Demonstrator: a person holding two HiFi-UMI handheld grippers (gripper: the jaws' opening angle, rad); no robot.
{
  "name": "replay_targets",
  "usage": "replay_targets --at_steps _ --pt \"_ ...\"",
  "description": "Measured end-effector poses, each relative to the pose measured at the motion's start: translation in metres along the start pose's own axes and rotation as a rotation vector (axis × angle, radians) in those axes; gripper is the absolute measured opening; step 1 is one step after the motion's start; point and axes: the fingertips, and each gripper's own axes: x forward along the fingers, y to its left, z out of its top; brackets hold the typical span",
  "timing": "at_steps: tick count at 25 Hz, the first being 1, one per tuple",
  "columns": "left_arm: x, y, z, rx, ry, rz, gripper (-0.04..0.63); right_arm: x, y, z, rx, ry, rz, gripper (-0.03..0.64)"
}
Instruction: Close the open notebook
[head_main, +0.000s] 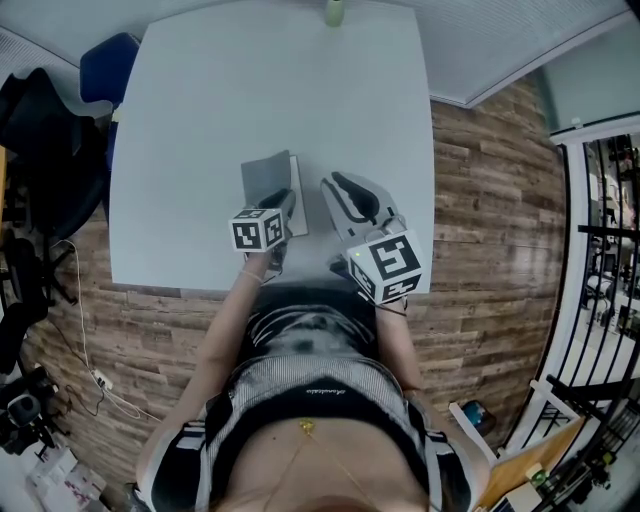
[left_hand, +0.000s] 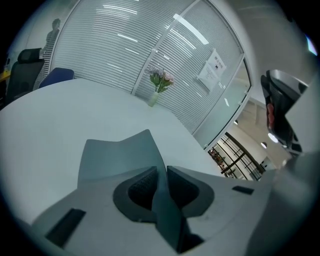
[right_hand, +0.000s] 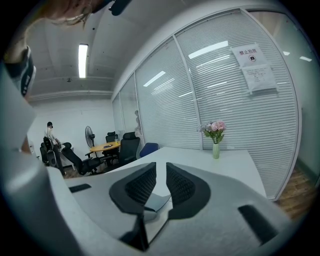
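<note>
A grey notebook (head_main: 264, 181) lies near the front of the white table (head_main: 200, 120). My left gripper (head_main: 285, 203) is at its right edge. In the left gripper view the notebook's grey cover (left_hand: 117, 155) rises off the table, and my left gripper (left_hand: 161, 171) is shut on the edge of that cover. My right gripper (head_main: 336, 186) hovers just right of the notebook, apart from it. Its jaws (right_hand: 160, 167) are drawn together to a thin slit with nothing between them. The notebook's inner pages are hidden.
A small vase of pink flowers (head_main: 334, 12) (right_hand: 215, 149) stands at the table's far edge. A blue chair (head_main: 105, 65) sits at the far left corner. A glass wall with blinds (right_hand: 225, 100) runs behind the table. The person's body is at the table's near edge.
</note>
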Motion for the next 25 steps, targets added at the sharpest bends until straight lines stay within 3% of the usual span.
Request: replay_targets --at_steps 25 --pt "0.028 0.0 -0.014 0.043 0.084 0.059 0.078 0.005 -0.014 -0.009 0.008 0.029 -0.017 0.064"
